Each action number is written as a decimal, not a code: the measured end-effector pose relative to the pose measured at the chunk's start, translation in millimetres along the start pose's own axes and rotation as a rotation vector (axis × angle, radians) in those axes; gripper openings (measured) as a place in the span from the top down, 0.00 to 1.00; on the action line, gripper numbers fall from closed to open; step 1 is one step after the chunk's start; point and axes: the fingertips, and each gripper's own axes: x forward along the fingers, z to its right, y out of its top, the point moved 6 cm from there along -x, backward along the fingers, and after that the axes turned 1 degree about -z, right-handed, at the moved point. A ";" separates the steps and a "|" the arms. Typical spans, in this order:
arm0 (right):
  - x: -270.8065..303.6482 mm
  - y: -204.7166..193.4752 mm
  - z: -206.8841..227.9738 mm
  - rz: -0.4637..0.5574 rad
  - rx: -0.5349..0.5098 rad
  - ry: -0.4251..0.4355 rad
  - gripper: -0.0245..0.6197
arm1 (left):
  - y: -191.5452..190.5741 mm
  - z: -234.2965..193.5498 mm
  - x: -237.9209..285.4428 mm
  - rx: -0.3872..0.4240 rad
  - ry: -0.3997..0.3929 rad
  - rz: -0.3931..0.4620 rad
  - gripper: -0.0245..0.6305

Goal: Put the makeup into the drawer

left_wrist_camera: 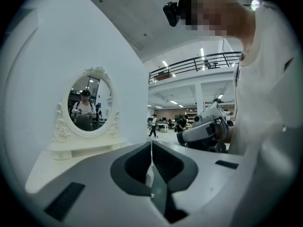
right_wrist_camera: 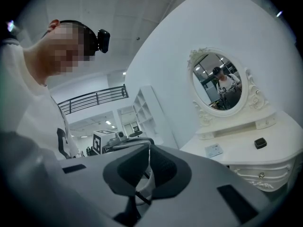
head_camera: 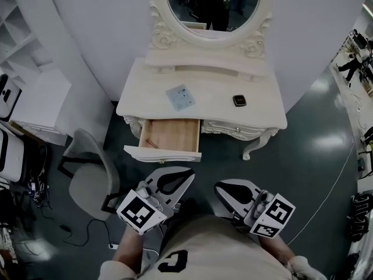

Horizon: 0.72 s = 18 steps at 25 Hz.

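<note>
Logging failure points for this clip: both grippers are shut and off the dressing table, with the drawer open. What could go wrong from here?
1. The pale flat packet lies flush on the tabletop; jaws may slide it rather than pinch it.
2. The small dark case sits right of the open drawer, so a weak grip could drop it on the way over.
3. The left gripper and right gripper could bump the drawer's protruding front while reaching in.

I count two tongs: left tongs (head_camera: 187, 174) and right tongs (head_camera: 220, 186). One bench (head_camera: 265, 107). One oval mirror (head_camera: 213, 4). One open drawer (head_camera: 169, 134), one thin reddish item (head_camera: 150, 142) inside. On top: one pale blue packet (head_camera: 180, 97), one small dark case (head_camera: 239, 101). One grey chair (head_camera: 87, 174).
</note>
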 end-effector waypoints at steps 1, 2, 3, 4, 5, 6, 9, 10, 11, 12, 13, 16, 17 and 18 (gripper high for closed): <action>7.1 0.7 -0.6 -0.008 -0.003 0.003 0.92 | -0.8 -5.1 -3.4 -0.001 0.001 0.004 0.88; 13.9 0.8 -0.9 -0.017 -0.007 0.007 0.92 | -1.9 -10.0 -6.4 -0.005 0.004 0.008 0.88; 20.2 0.6 -1.0 -0.026 -0.012 0.011 0.92 | -3.2 -14.9 -9.0 -0.011 0.008 0.010 0.88; 25.9 0.4 -1.0 -0.035 -0.016 0.016 0.92 | -4.4 -19.7 -11.2 -0.016 0.012 0.012 0.88; 30.8 0.2 -1.0 -0.043 -0.020 0.020 0.92 | -5.4 -24.1 -13.1 -0.019 0.015 0.013 0.88; 34.9 0.1 -1.2 -0.050 -0.022 0.023 0.92 | -6.0 -27.9 -14.7 -0.020 0.018 0.013 0.88; 43.4 0.4 -0.9 -0.064 -0.021 0.033 0.92 | -6.3 -34.8 -18.3 -0.023 0.026 0.015 0.88; 45.6 0.9 0.0 -0.066 -0.021 0.037 0.92 | -6.3 -36.8 -18.7 -0.023 0.028 0.016 0.88; 47.7 1.4 1.4 -0.068 -0.020 0.040 0.92 | -6.5 -39.0 -18.4 -0.022 0.031 0.016 0.88; 49.7 1.7 3.3 -0.067 -0.019 0.044 0.92 | -6.9 -41.4 -17.7 -0.020 0.034 0.015 0.88; 51.5 1.8 5.6 -0.066 -0.016 0.048 0.92 | -7.4 -43.8 -16.7 -0.017 0.038 0.013 0.88; 54.7 1.4 15.6 -0.060 -0.002 0.060 0.92 | -8.3 -49.5 -11.3 -0.015 0.050 0.004 0.88; 55.2 2.1 19.9 -0.057 0.003 0.066 0.92 | -7.8 -51.0 -8.2 -0.017 0.054 0.000 0.88; 55.6 3.3 24.5 -0.054 0.006 0.072 0.92 | -6.9 -52.6 -4.5 -0.017 0.059 -0.004 0.88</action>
